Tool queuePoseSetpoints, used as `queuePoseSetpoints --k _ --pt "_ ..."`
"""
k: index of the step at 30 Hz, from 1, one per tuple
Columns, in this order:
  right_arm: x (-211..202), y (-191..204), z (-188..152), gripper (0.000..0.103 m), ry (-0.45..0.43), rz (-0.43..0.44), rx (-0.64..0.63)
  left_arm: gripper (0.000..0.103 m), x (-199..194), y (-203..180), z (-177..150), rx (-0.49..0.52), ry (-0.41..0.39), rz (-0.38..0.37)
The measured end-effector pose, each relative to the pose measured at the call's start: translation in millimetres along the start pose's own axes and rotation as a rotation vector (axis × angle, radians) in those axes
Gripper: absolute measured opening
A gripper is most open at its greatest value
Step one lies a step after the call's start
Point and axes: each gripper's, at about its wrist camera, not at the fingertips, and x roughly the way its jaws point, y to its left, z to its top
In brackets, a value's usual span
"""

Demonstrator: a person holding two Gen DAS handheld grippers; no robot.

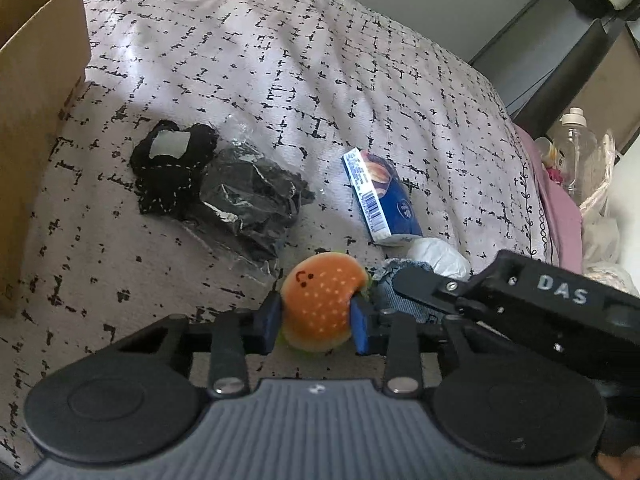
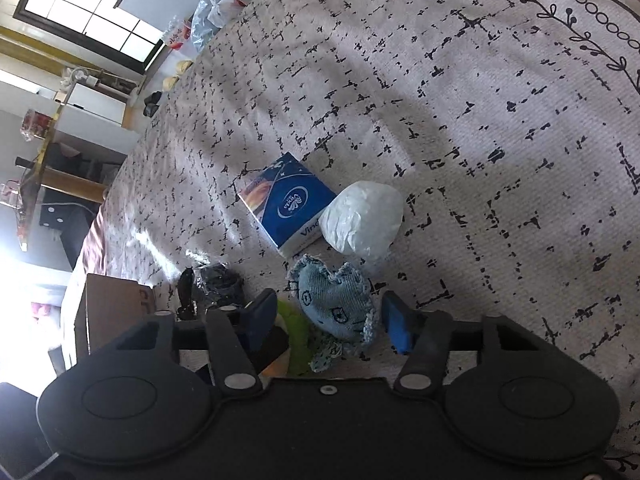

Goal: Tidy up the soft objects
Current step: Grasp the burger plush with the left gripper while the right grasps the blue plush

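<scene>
A small orange burger plush (image 1: 324,300) with a smiley face lies on the patterned bedspread (image 1: 280,60). My left gripper (image 1: 316,320) is shut on it, with a blue pad pressed into each side. Right beside it lies a light-blue denim plush (image 2: 336,304) with frayed edges, partly seen in the left wrist view as a denim plush (image 1: 384,276) behind the right gripper's finger. My right gripper (image 2: 328,324) straddles the denim plush with its jaws open, and a gap shows at the right pad. The burger's green edge (image 2: 298,344) shows by the left pad.
A cardboard box (image 1: 36,120) stands at the left on the bed. A black stitched fabric piece (image 1: 172,168) and a black plastic-wrapped bundle (image 1: 248,200) lie ahead. A blue tissue pack (image 2: 288,200) and a white wrapped lump (image 2: 364,216) lie just beyond the plushes. Bottles (image 1: 576,140) stand off the bed's right edge.
</scene>
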Motion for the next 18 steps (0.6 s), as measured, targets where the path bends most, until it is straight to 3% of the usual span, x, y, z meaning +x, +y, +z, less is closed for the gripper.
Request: queuePoseSetpoints --k 3,5,18 --pt "3.3 1.0 -1.3 0.028 0.011 -0.008 -0.008 0.030 -3.5 0.4 1.0 0.002 0.000 0.010" --pt "1.5 4.9 -3.3 0.022 0.006 -0.003 -0.035 0.030 -7.4 0.1 1.1 0.007 -0.006 0.008" --pt "-27.1 15.9 -12.4 0.019 -0.070 0.053 -0.076 0.029 -61.9 -6.2 -3.7 0.036 -0.103 0.022"
